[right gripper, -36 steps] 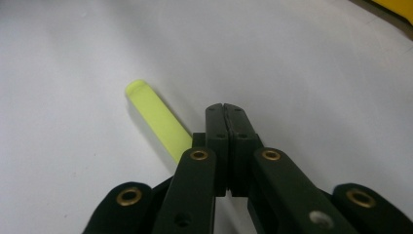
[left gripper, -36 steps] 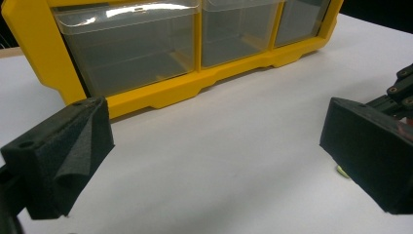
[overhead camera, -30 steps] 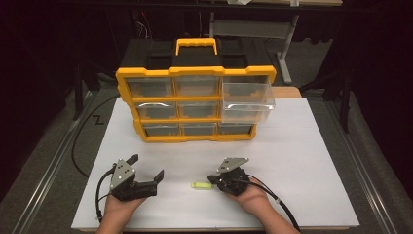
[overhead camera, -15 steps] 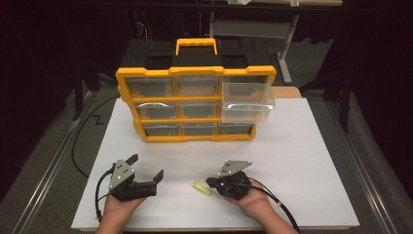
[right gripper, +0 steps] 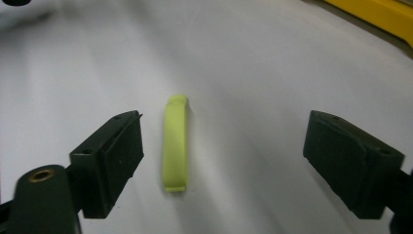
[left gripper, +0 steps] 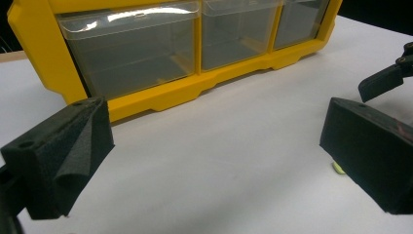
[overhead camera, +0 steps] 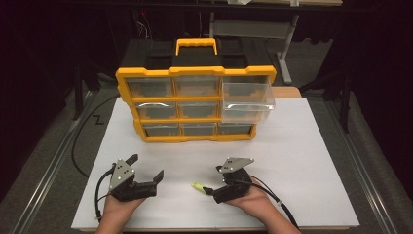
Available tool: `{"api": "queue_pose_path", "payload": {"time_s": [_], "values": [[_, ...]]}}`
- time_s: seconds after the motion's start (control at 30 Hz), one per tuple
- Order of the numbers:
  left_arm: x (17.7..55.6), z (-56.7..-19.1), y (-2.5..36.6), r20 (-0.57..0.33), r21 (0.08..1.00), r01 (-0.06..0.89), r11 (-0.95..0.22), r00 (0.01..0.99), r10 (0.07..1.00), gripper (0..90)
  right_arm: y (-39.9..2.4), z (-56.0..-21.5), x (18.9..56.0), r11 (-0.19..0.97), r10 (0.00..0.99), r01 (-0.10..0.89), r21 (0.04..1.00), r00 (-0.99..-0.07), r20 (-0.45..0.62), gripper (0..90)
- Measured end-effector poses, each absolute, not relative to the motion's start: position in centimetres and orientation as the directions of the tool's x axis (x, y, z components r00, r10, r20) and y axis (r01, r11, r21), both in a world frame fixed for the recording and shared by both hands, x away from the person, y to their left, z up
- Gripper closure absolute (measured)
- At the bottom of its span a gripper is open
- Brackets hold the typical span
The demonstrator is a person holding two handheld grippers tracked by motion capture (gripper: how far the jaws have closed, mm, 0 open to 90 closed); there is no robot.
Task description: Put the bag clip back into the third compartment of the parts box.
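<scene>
Right gripper view shows the right gripper (right gripper: 221, 161) gaping wide around a green strip (right gripper: 176, 142) lying ungrasped on the table (overhead camera: 316, 161), while the left gripper (overhead camera: 144, 171) idles open and empty; one drawer (overhead camera: 247, 100) of the organizer (overhead camera: 195, 105) stands out, likely awaiting it.

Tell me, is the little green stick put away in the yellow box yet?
Not yet. One clear drawer of the yellow organizer already sticks out, which looks like the finished part. The green stick lies on the white table, between the open jaws of the right gripper, not gripped. The left gripper is open with nothing in it. Grabbing the stick and probably dropping it in are left.
</scene>
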State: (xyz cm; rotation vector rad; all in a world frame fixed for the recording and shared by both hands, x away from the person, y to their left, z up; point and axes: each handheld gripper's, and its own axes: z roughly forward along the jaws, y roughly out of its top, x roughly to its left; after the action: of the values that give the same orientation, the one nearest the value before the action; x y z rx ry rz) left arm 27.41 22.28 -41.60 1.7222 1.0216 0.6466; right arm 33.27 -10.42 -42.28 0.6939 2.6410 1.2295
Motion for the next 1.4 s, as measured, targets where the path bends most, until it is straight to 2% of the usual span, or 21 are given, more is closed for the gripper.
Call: {"api": "queue_pose_path", "payload": {"time_s": [0.13, 0.47, 0.67, 0.77, 0.9, 0.97, 1.4], "values": [[27.4, -41.6, 22.3, -0.038, 0.93, 0.333, -0.154, 0.504, 0.863, 0.4, -9.9, -42.3, 33.1, 0.566, 0.455, 0.337, 0.752, -0.889, 0.055, 0.1], [27.4, -41.6, 22.2, -0.034, 0.929, 0.334, -0.162, 0.512, 0.858, 0.4, -8.3, -42.5, 32.6, 0.629, 0.404, 0.283, 0.724, -0.915, 0.006, 1.5], [27.4, -41.6, 22.2, -0.034, 0.929, 0.333, -0.163, 0.514, 0.857, 0.4, -7.8, -43.1, 32.5, 0.65, 0.372, 0.284, 0.705, -0.928, 0.031, 24.8], [27.4, -41.6, 22.2, -0.034, 0.929, 0.333, -0.163, 0.515, 0.857, 0.4, -7.7, -43.1, 32.6, 0.657, 0.364, 0.29, 0.696, -0.93, 0.044, 43.8], [27.4, -41.6, 22.1, -0.034, 0.928, 0.333, -0.165, 0.518, 0.855, 0.4, -7.5, -43.1, 32.5, 0.667, 0.364, 0.285, 0.688, -0.931, 0.033, 58.7], [27.4, -41.7, 22.1, -0.037, 0.929, 0.334, -0.162, 0.517, 0.855, 0.4, -7.4, -43.1, 32.5, 0.681, 0.356, 0.271, 0.681, -0.934, 0.016, 63.2], [27.8, -41.8, 22.2, -0.043, 0.926, 0.339, -0.165, 0.529, 0.848, 0.4, -7.1, -43.3, 32.4, 0.698, 0.342, 0.246, 0.673, -0.94, -0.012, 74.5]]}}
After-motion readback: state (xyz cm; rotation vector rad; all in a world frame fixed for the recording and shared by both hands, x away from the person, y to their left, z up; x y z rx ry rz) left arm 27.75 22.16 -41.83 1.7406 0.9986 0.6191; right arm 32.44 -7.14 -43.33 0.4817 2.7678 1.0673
